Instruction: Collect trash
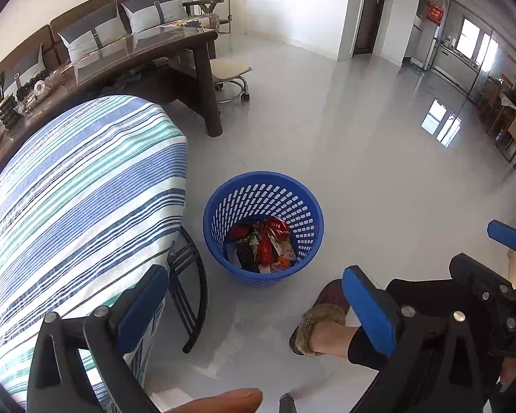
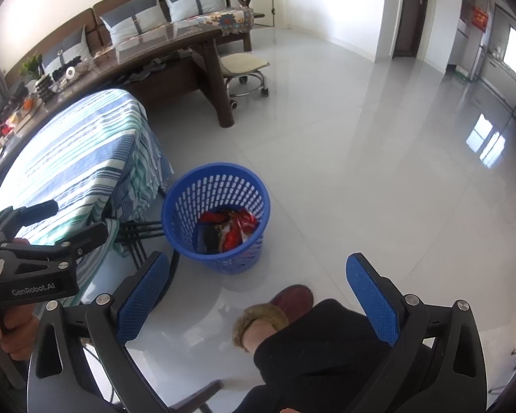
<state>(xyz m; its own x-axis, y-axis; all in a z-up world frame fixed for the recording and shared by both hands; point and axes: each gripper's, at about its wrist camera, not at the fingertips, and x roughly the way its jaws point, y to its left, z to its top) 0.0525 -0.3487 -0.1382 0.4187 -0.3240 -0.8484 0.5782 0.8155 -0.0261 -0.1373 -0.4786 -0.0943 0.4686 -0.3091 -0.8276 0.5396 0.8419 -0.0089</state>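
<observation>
A blue perforated basket (image 1: 258, 278) (image 2: 220, 262) stands on the pale tiled floor beside a table draped in a striped cloth (image 1: 86, 189) (image 2: 86, 158). Several crumpled snack wrappers (image 1: 262, 245) (image 2: 231, 229), mostly red, lie in the basket. My left gripper (image 1: 256, 309) hangs above the floor in front of the basket, its blue pads wide open with nothing between them. My right gripper (image 2: 258, 297) is likewise open and empty, nearer than the basket. Each gripper shows in the other's view: the right gripper (image 1: 488, 251) at the right edge, the left gripper (image 2: 65, 222) over the cloth's corner.
A person's foot in a furry slipper (image 1: 321, 320) (image 2: 275, 313) rests on the floor below the grippers. A dark wooden table (image 1: 175, 48) (image 2: 175, 46), a rolling stool (image 1: 230, 75) (image 2: 246, 69) and a sofa (image 2: 148, 10) stand behind. Bare tiles (image 1: 378, 158) stretch to the right.
</observation>
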